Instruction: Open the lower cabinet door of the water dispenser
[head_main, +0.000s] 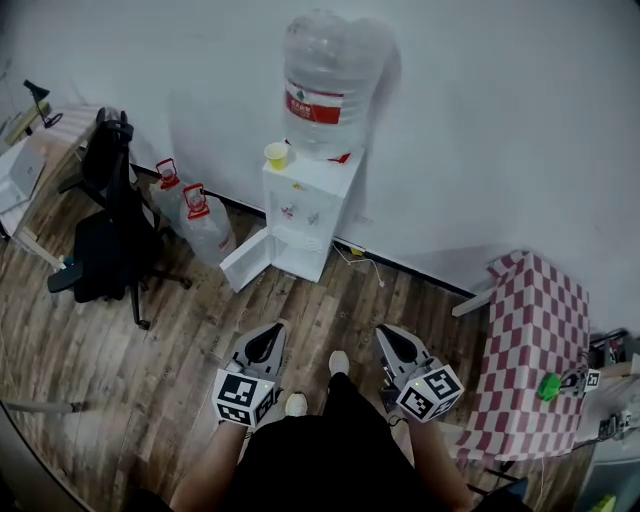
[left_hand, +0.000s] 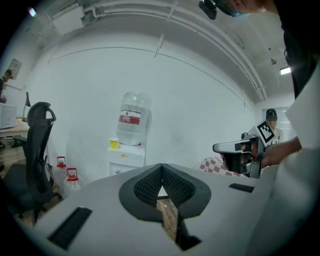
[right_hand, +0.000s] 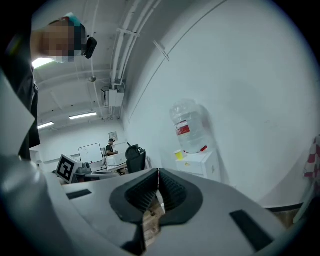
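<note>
1. The water dispenser (head_main: 305, 212) is standing against the white wall (head_main: 480, 120). It is carrying a big clear bottle (head_main: 325, 80) on top and a yellow cup (head_main: 276, 155) at its top left corner.
2. The lower cabinet door (head_main: 246, 260) is hanging open, swung out from the dispenser's base toward the left of the head view, over the wood floor (head_main: 200, 330).
3. The left gripper (head_main: 268, 335) is hovering well in front of the dispenser and pointing toward it. Its jaws are clenched pad against pad and are grasping nothing.
4. The right gripper (head_main: 392, 338) is hovering equally far from the dispenser, beside the left one. Its jaws are likewise clenched shut on nothing.
5. Two spare jugs (head_main: 200, 220) with red handles are sitting just left of the dispenser, near the open door. A black office chair (head_main: 108, 215) is standing farther left.
6. A table with a red-and-white checked cloth (head_main: 535, 340) is standing well to the dispenser's right.
</note>
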